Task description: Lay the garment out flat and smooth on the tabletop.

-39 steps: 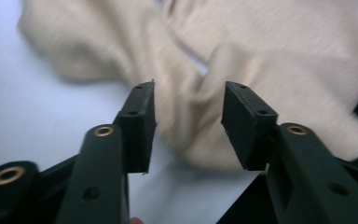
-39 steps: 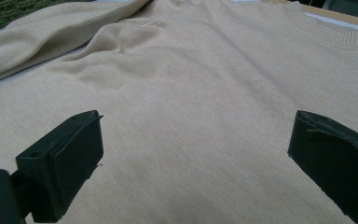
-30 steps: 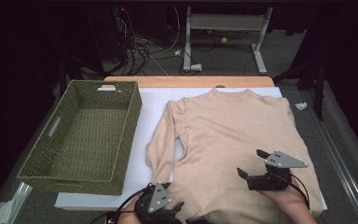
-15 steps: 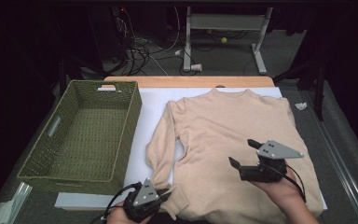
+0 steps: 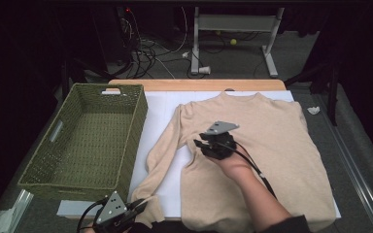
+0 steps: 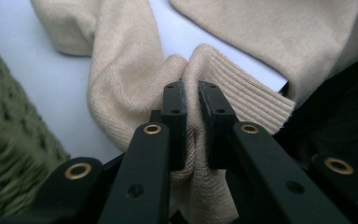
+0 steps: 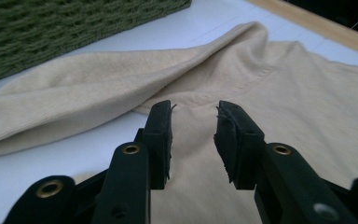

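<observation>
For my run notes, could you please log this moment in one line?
left gripper: shut on beige knitted sweater's cuff | right gripper: jaws closing, nothing gripped, over sweater's armpit

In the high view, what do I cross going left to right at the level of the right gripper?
Green woven basket → bare white sheet → the sweater's sleeve → right gripper over the beige sweater's body → grey table edge.

High view looks forward and down over the whole tabletop (image 5: 160,104). Both gripper views ride low and close, sharing the beige sweater (image 5: 272,141) and green basket (image 5: 85,141).
</observation>
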The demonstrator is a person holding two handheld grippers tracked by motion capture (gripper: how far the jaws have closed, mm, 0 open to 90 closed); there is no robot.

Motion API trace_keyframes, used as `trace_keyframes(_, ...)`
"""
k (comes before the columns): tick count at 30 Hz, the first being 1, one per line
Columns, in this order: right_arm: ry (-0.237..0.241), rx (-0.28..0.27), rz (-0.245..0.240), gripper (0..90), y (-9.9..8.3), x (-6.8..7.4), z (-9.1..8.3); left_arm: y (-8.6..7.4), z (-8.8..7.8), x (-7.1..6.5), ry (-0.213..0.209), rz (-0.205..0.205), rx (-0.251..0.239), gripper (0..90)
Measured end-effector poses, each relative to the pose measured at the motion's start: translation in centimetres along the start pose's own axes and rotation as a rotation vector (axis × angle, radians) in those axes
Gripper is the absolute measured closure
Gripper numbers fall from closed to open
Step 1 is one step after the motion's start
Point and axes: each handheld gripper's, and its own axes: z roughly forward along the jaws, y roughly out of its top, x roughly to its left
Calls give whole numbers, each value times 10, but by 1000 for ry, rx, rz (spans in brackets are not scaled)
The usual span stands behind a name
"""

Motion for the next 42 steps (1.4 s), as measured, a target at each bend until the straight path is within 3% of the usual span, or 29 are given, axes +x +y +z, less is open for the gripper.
trace_keyframes(2,-2,30,-23,666,6,3,22,-1,-1,1,1,-9,-7,783)
trace_keyframes(4,-8,77,-16,616,9,5,42,-1,-1,1,0,-3,-8,783)
trace_keyframes(7,-15,182,-16,549,7,4,72,-1,-2,1,-8,-2,-13,785)
trace_keyframes(8,-20,174,-14,587,6,5,75,-1,-2,2,-11,-6,-15,785)
trace_keyframes(9,-22,170,-19,693,7,4,76,-2,-3,2,-13,-5,-15,785)
trace_keyframes(10,-24,168,-38,826,8,5,75,-2,-3,2,-13,-5,-15,785)
trace_keyframes(14,-18,152,-48,856,8,4,66,0,-8,1,-28,-19,-40,786)
trace_keyframes(15,-12,115,-41,856,7,1,61,1,-11,0,-29,-19,-51,787)
trace_keyframes(18,-9,18,54,856,3,-15,37,1,-20,-2,-49,-41,-95,786)
trace_keyframes(20,-31,-7,77,856,-1,-27,23,-2,-26,0,-85,-82,-121,786)
trace_keyframes(24,-87,-19,105,856,-10,-43,6,-13,-28,9,-44,-128,-89,784)
trace_keyframes(27,-90,-15,99,856,-17,-45,6,-16,-27,17,-21,-182,-44,778)
trace_keyframes(28,-93,-16,98,855,-18,-44,6,-18,-26,17,6,-185,-32,767)
trace_keyframes(30,-102,-26,92,855,-18,-43,8,-18,-26,17,42,-176,-7,730)
trace_keyframes(33,-131,-55,78,855,-15,-42,5,-18,-27,16,51,-171,-15,704)
trace_keyframes(37,-147,-46,88,855,-16,-47,4,-15,-32,8,74,-136,-44,649)
trace_keyframes(38,-152,-36,76,855,-18,-49,4,-13,-34,6,53,-127,-59,627)
trace_keyframes(40,-154,-22,63,853,-19,-48,4,-6,-39,-4,-58,-114,-141,574)
trace_keyframes(41,-152,-21,64,853,-20,-47,4,1,-38,-14,-82,-78,-165,573)
trace_keyframes(42,-149,-20,70,853,-20,-47,4,6,-35,-22,-78,-41,-155,549)
